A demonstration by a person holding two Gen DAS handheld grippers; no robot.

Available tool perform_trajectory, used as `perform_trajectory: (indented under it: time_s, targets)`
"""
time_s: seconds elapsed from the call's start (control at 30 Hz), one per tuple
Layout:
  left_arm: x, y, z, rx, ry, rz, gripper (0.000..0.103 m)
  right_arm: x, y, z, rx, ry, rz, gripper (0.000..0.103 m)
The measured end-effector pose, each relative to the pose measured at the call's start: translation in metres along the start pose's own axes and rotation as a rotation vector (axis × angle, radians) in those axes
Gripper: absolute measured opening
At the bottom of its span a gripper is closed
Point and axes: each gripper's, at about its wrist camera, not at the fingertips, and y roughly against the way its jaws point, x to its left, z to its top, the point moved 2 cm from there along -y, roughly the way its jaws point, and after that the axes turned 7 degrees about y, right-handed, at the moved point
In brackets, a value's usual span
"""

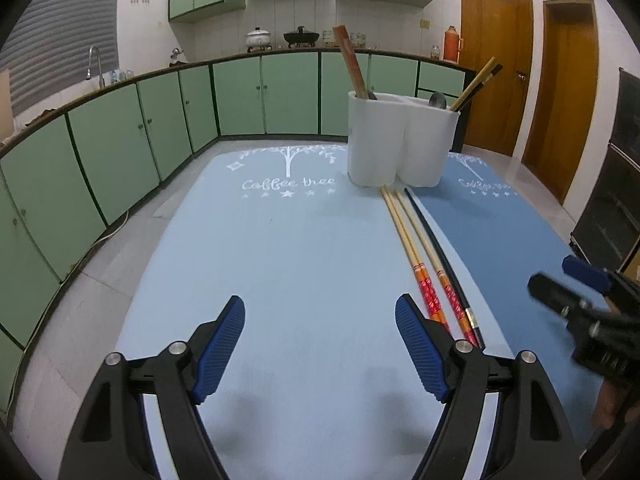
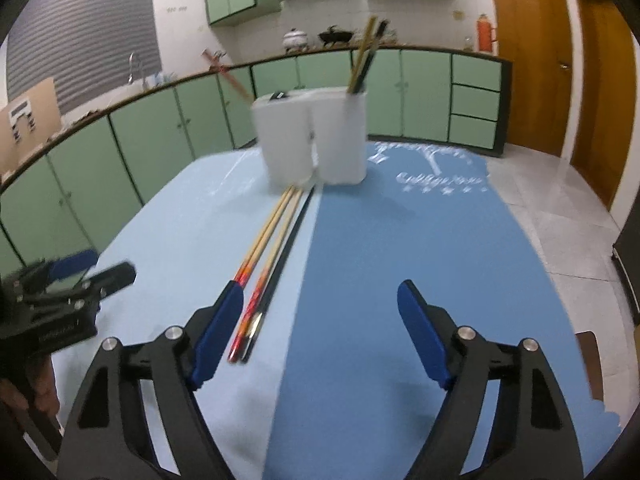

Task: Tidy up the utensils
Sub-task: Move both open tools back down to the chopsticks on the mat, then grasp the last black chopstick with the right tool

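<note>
A white two-compartment utensil holder [image 1: 400,140] stands at the far side of the table; it also shows in the right wrist view [image 2: 312,140]. It holds chopsticks and a spoon. Two wooden chopsticks with red-orange ends [image 1: 416,248] and one black chopstick [image 1: 440,248] lie side by side on the mat in front of it; they also show in the right wrist view [image 2: 268,264]. My left gripper [image 1: 320,348] is open and empty, just left of their near ends. My right gripper [image 2: 320,336] is open and empty, just right of them.
A light blue mat [image 1: 280,260] and a darker blue mat [image 2: 420,260] cover the table. Green cabinets [image 1: 120,152] and a counter run behind. Wooden doors [image 1: 496,72] stand at the right. The right gripper shows in the left view [image 1: 580,300]; the left gripper shows in the right view [image 2: 72,280].
</note>
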Motion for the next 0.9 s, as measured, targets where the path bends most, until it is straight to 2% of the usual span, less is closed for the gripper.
perform_trajectory:
  time_s: [0.27, 0.67, 0.9]
  targets:
    - [0.002, 0.002, -0.007, 0.014, 0.0, 0.005, 0.076, 0.017, -0.013, -0.02, 0.088, 0.032, 0.014, 0.07]
    - [0.004, -0.001, -0.009, 0.019, 0.016, -0.004, 0.076, 0.028, -0.032, -0.02, 0.149, 0.077, 0.001, 0.066]
    - [0.003, -0.003, -0.009, 0.023, 0.015, -0.01, 0.076, 0.02, -0.035, -0.02, 0.167, 0.042, -0.032, 0.062]
